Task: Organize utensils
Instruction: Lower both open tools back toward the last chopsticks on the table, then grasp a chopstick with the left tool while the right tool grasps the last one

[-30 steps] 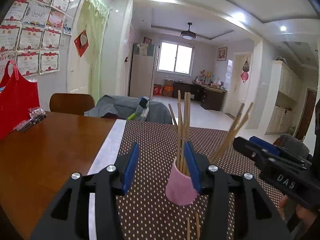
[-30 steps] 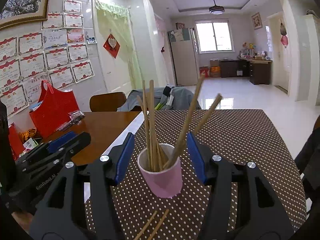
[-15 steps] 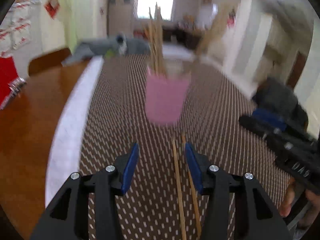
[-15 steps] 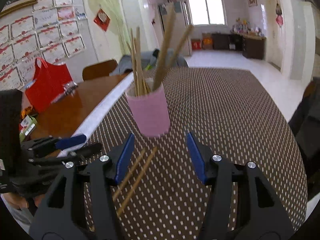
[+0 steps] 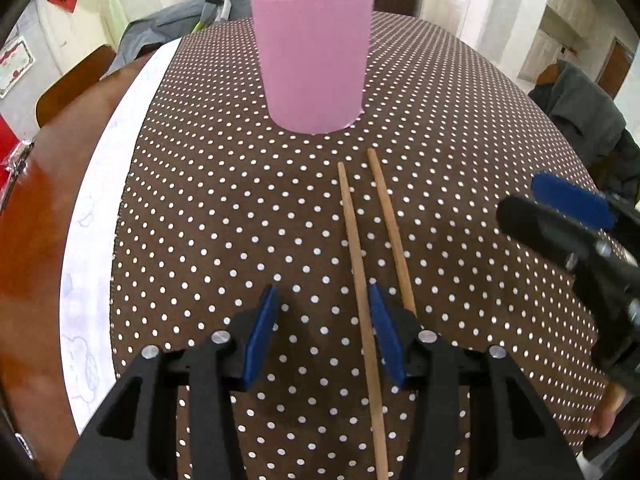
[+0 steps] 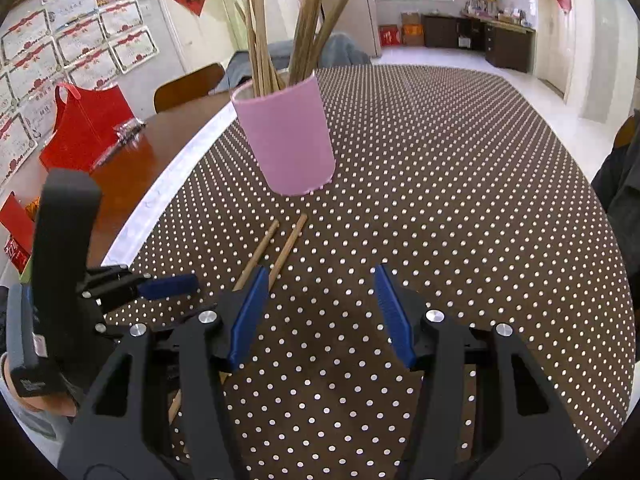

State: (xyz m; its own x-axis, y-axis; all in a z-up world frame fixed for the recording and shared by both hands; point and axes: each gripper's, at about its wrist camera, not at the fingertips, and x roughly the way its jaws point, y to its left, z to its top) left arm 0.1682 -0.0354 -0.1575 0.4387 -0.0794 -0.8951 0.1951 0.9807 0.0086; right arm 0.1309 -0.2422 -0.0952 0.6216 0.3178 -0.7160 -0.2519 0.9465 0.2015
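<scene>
Brown cloth dotted with white [image 5: 224, 208] covers most of the dining table, with a pale strip and bare reddish wood [image 5: 36, 216] showing along its 9 o'clock side. Standing upright on the cloth at 12 o'clock in the left wrist view is a pink cylindrical cup [image 5: 314, 60], already stuffed with long wooden chopsticks [image 6: 308, 20] that fan out above its rim, presumably because it serves as the holder for the set. Two loose wooden chopsticks [image 5: 360, 264] lie flat and nearly parallel just short of the cup, their tips pointing toward its base but apart from it; these look like the last pieces to be stowed.

The left gripper [image 5: 322, 334] hangs low over the cloth with its blue-padded jaws spread and nothing between the pads. The nearer stick runs just inside its right pad while the other passes outside, so it seems lined up to take one stick, not both. The right gripper [image 6: 320, 316] is likewise spread wide and empty, its opening facing bare cloth at 6 o'clock of the cup, with the sticks off toward 10 o'clock by its left pad. It appears to be waiting aside.

A red bag [image 6: 86, 128] sits on the bare wood at 9 o'clock, uninvolved.
</scene>
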